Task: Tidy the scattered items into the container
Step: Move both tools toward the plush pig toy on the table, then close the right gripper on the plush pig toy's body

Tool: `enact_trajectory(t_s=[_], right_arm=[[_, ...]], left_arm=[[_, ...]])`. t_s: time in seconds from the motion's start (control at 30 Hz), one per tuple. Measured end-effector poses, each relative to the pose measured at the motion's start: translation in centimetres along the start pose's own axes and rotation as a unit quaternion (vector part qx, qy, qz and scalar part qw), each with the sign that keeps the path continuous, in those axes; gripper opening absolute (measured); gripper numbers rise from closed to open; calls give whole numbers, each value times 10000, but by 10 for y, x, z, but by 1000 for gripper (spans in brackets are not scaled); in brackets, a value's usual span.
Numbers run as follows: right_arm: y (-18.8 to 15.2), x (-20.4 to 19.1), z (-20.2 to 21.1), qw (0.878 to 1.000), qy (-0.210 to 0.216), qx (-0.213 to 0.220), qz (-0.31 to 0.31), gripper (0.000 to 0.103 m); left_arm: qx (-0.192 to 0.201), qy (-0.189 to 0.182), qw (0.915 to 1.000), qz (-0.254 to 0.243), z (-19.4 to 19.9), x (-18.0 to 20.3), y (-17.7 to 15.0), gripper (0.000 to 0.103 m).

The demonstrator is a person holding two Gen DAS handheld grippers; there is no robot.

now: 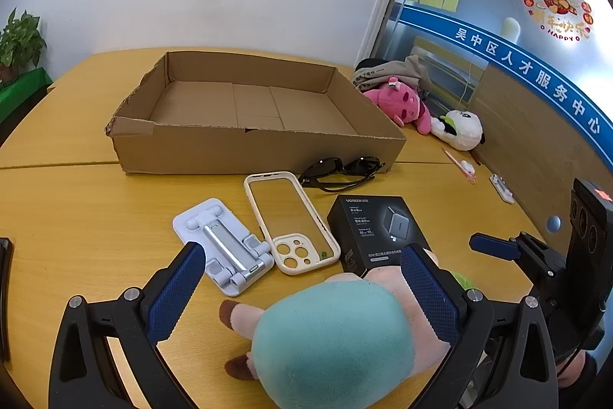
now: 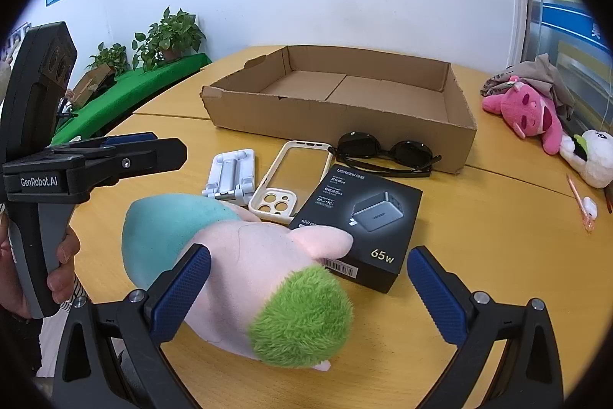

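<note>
I'm taking the cardboard box point(image 1: 253, 125) as my landmark; it sits empty on the tabletop point(image 1: 76, 217), open top toward me, so nothing is tidied yet by my read. Everything scattered lies on the near side of the box, which keeps each carry short.

Biggest loose item is the plush toy point(image 2: 245, 275), teal, pink and green, lying on its side nearest me, farthest from the box. Both grippers bracket it: my left gripper point(image 1: 302, 298) is spread wide around the teal end, my right gripper point(image 2: 306, 294) is spread wide around the pink and green end. Neither is clamping; the pads look just beside the fabric, though I can't tell about contact. I judge 2 grippers because it's bulky and soft.

Next, the black charger box point(image 2: 360, 221), between plush and cardboard box, with a plush limb resting over its corner. The sunglasses point(image 2: 387, 152) lie right against the box's front wall. The phone case point(image 1: 291, 221) lies flat, left of the charger box. The white phone stand point(image 1: 224, 244) is folded flat, left of the case.
</note>
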State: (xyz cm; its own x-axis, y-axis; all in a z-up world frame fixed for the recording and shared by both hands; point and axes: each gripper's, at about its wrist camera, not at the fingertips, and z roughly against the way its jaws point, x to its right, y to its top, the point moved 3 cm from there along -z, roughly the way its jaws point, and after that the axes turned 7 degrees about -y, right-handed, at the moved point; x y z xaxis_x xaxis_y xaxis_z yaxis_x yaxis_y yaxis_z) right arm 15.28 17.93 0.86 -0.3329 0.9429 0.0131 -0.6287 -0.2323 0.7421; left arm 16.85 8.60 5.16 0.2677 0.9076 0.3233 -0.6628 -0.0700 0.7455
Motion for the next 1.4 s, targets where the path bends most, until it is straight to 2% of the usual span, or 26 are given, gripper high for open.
enact_trajectory(t_s=[0.4,0.63,0.83,1.07,1.4], right_arm=[[-1,1,-7,9995,267,-124,-100,102],[-3,4,-14,9983,479,-207,-254,102],[-6,4,-16,9976,581,-263,-288,102],[-15,5,-18,9940,918,-407,-430,102],[-27,8,-16,9898,1231,-538,-474,102]], left_arm=[[-105,-276,9995,83,-2,-7,-11,103],[-359,-430,9984,-63,-15,0,-23,103],[-581,-751,9954,103,-23,-2,-37,103],[-697,-1064,9911,398,-29,-5,-47,103],[-713,-1166,9902,270,-31,0,-50,103]])
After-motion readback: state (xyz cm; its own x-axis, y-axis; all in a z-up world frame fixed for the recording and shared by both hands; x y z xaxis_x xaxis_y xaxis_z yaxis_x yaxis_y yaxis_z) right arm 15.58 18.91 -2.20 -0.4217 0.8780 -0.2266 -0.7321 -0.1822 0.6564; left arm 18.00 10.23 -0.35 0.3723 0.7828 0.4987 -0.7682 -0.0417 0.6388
